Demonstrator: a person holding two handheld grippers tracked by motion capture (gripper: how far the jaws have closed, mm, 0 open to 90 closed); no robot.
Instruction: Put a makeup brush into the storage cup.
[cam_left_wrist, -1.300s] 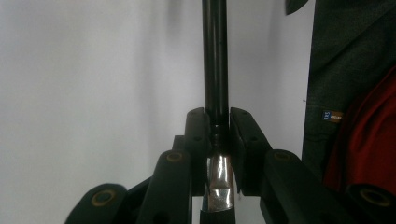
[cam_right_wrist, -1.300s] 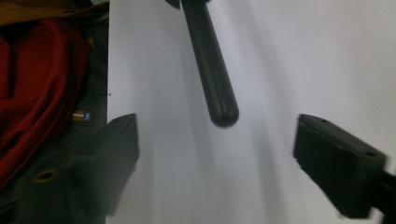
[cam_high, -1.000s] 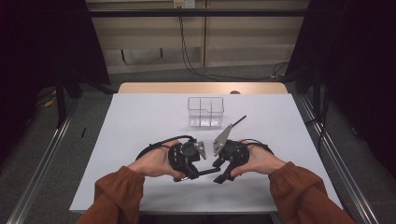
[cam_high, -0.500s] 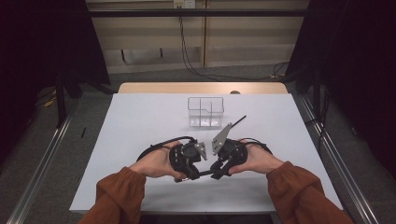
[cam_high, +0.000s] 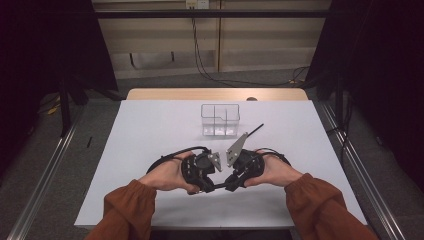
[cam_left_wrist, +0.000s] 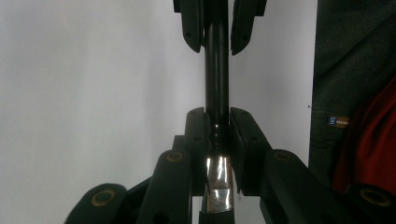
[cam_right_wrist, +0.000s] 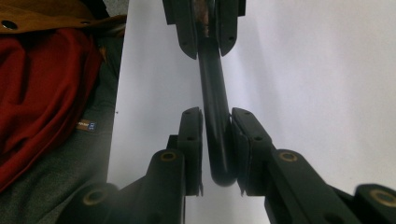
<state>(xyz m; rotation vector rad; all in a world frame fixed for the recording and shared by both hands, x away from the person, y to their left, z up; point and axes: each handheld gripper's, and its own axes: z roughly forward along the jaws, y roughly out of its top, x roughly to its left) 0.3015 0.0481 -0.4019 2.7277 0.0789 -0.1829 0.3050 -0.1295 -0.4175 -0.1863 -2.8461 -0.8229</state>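
A thin black stick (cam_left_wrist: 217, 79) with a shiny metal band near one end spans the two grippers just above the white table (cam_high: 150, 130). My left gripper (cam_left_wrist: 217, 135) is shut on its banded end. My right gripper (cam_right_wrist: 217, 135) faces it from the other side. Its jaws have just been closing, and the pads now press on the stick's rounded end (cam_right_wrist: 219, 158). In the high view both hands hold the grippers nose to nose near the front edge, left gripper (cam_high: 211, 188) and right gripper (cam_high: 233, 183), with the stick (cam_high: 221, 187) between them.
A clear plastic box (cam_high: 220, 120) with compartments stands at the table's middle back. A second thin black stick (cam_high: 255, 131) lies just right of it. Grey three-cornered plates (cam_high: 236, 147) rise from the grippers. The person's red and grey clothing borders the near table edge.
The right gripper's jaws have drawn in around the stick's end. Both hands stay where they were, and the left grip is unchanged.
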